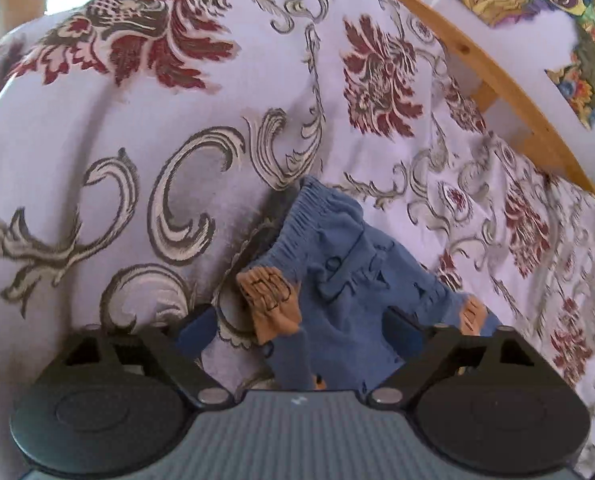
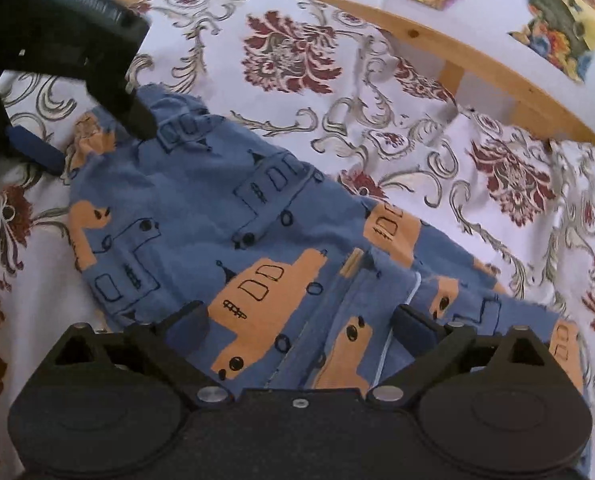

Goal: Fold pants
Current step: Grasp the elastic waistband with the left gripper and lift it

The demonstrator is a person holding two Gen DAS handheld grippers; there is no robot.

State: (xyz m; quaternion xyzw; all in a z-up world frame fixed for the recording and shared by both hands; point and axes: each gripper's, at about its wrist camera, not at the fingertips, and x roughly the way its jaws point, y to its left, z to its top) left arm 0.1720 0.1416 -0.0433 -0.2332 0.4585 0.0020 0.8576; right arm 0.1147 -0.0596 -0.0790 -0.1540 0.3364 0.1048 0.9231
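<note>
Small blue pants (image 2: 201, 208) printed with orange vehicles lie crumpled on a patterned bedspread. In the left wrist view their gathered elastic waistband (image 1: 309, 216) points away from me, and an orange patch (image 1: 271, 300) sits between the fingers. My left gripper (image 1: 299, 332) is open, its fingers straddling that end of the pants (image 1: 349, 280). From the right wrist view the left gripper (image 2: 93, 144) shows at the upper left, at the pants' far edge. My right gripper (image 2: 301, 326) is open just above the near end of the pants, with cloth between its fingers.
The white bedspread (image 2: 377, 92) with red flowers and grey scrolls covers the whole surface. A curved wooden bed rail (image 2: 457, 56) runs along the far side. Behind it is a white wall with a colourful picture (image 2: 557, 12).
</note>
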